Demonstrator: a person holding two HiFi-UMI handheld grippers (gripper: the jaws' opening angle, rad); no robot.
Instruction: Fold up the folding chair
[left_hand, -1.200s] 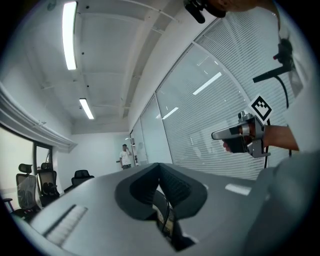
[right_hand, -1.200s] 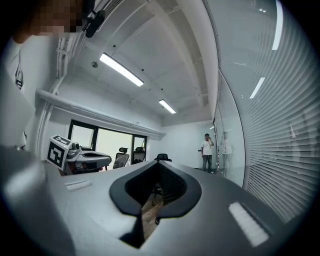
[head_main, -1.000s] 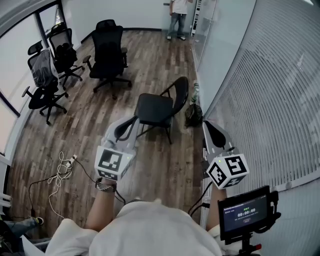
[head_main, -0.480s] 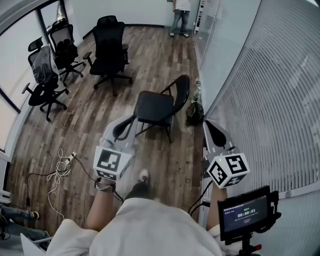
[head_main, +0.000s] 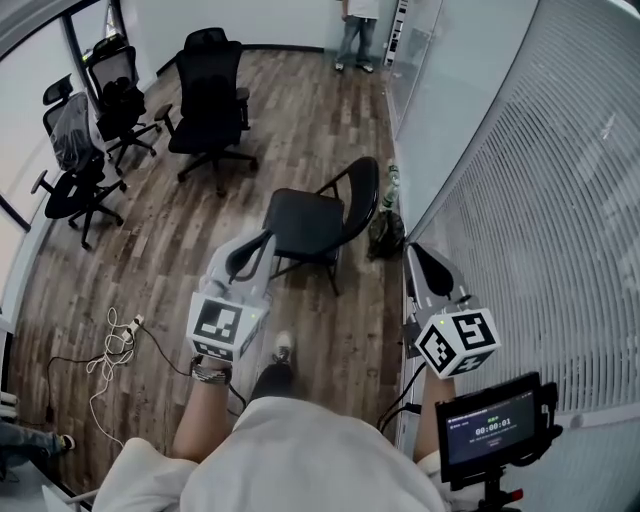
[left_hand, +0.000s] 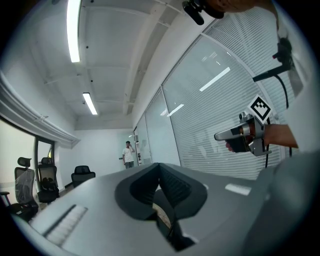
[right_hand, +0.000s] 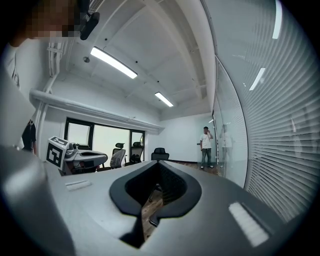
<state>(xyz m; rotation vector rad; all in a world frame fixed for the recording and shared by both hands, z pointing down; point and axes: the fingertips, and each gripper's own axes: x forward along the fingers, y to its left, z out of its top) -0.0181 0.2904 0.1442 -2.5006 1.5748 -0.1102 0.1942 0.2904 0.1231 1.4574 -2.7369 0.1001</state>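
Reach for the open chair (head_main: 308, 224): nothing gripped yet.
Left gripper (head_main: 266, 240) at lower centre-left, jaws pressed together, empty; chair at frame centre, unfolded, seat flat, backrest toward the glass wall on the right; right gripper (head_main: 413, 250) at lower right, jaws likewise closed tight on nothing. Best to spread both pairs of jaws before contact, pinch the backrest top with 1, lift the seat's front edge with the other, and keep clear of the dark bag (head_main: 384, 232) beside the legs.

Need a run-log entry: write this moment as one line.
folding chair: unfolded, untouched | left gripper: shut, empty | right gripper: shut, empty | stage: before contact
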